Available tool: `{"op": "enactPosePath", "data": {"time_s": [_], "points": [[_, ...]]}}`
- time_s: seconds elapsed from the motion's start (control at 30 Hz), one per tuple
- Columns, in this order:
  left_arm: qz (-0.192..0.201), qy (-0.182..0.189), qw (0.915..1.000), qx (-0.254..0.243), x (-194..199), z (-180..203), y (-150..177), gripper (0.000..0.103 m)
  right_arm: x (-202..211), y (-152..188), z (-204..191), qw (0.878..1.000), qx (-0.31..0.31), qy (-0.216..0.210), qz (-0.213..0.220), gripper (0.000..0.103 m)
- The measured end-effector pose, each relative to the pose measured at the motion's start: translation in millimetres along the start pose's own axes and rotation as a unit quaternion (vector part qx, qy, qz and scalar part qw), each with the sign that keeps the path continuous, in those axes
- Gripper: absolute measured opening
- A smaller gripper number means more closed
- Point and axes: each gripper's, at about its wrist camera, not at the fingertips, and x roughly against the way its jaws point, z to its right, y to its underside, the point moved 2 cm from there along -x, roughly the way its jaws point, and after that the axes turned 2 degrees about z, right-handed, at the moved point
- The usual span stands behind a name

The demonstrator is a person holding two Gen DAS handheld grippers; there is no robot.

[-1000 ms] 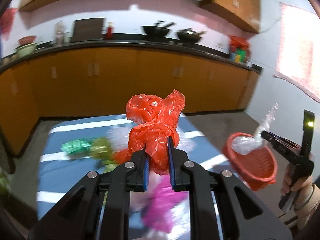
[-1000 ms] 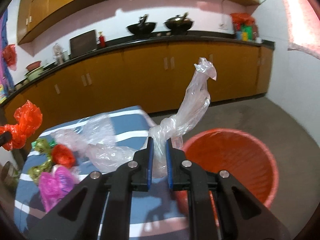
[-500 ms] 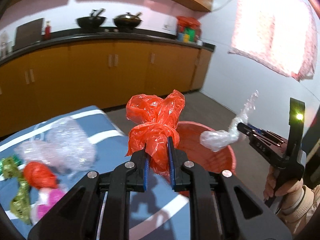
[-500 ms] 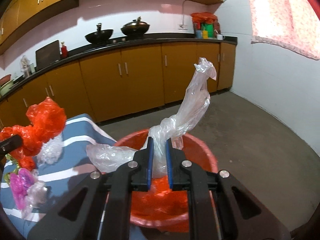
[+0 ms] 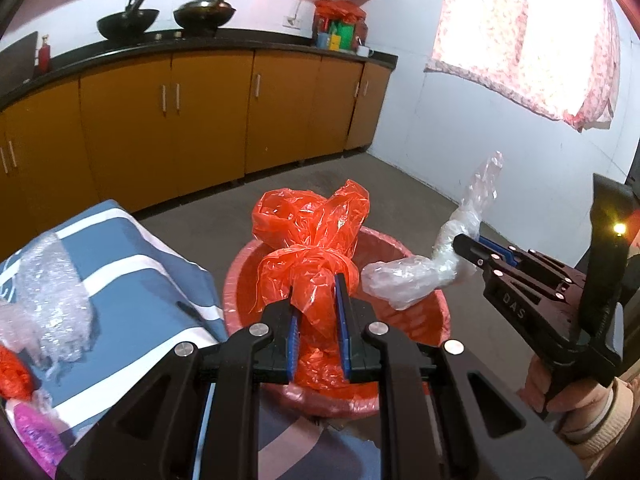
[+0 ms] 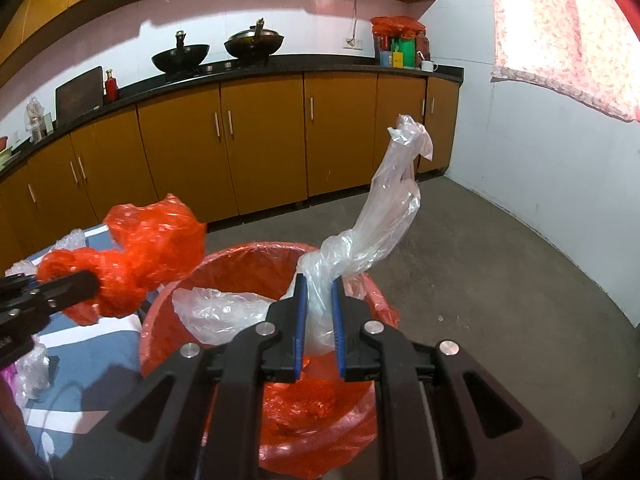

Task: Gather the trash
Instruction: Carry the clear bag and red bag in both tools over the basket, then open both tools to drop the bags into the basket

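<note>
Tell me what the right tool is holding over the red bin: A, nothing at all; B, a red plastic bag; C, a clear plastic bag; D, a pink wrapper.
C: the right tool is shut on a clear plastic bag above the red bin, while the red plastic bag is in the left tool.

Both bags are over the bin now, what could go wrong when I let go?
The clear plastic bag is long; its tail rises above the right gripper and may drape over the red bin's rim. The red bag in the left gripper is crumpled between the jaws and may cling.
</note>
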Motion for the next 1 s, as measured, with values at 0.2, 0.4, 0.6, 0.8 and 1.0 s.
{"op": "enactPosePath", "data": {"time_s": [0.2,0.4,0.6,0.8,1.0], "points": [[-0.016,0.011,0.9998,-0.004,-18.0,3.1,2.1,0.017,-15.0,-1.7,0.0,1.0,0.004,-0.01,-0.01,0.018],[-0.023,0.016,0.9996,-0.001,-26.8,6.5,8.2,0.045,-24.7,4.6,6.2,1.0,-0.005,-0.022,-0.021,0.026],[-0.026,0.011,0.9996,0.009,-23.1,2.6,10.1,0.05,-26.1,9.0,4.6,0.999,-0.007,-0.023,-0.024,0.029],[0.008,-0.022,0.9997,0.006,14.1,-12.2,9.8,0.067,-14.7,5.2,-4.9,0.999,-0.01,-0.033,-0.017,0.034],[0.046,-0.066,0.9966,0.014,71.4,-39.4,17.4,0.083,7.4,0.5,-44.8,0.997,0.003,-0.079,-0.008,0.04]]}}
